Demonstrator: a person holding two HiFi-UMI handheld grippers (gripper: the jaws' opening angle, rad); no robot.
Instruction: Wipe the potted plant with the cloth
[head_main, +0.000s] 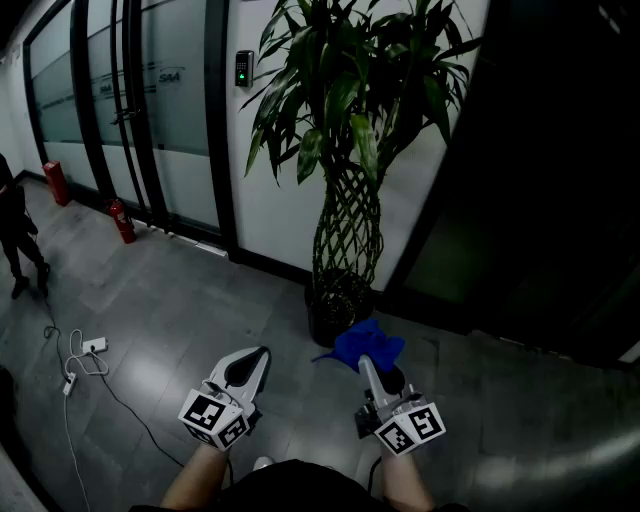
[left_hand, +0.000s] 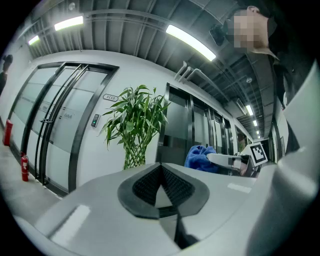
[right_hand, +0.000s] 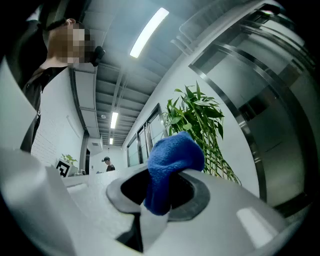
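A tall potted plant (head_main: 345, 150) with a braided lattice trunk and green leaves stands against the white wall in a dark pot (head_main: 335, 305). My right gripper (head_main: 368, 368) is shut on a blue cloth (head_main: 365, 343), held low in front of the pot. In the right gripper view the cloth (right_hand: 170, 167) bunches out between the jaws, with the plant (right_hand: 200, 125) behind it. My left gripper (head_main: 250, 365) is shut and holds nothing, to the left of the pot. The left gripper view shows the plant (left_hand: 135, 125) ahead and the cloth (left_hand: 200, 157) at the right.
Glass doors (head_main: 130, 110) lie left of the plant, with two red fire extinguishers (head_main: 122, 220) on the floor by them. A white power strip and cable (head_main: 85, 355) trail across the grey tiles. A person (head_main: 15, 230) stands at the far left. Dark panels (head_main: 540, 170) rise at the right.
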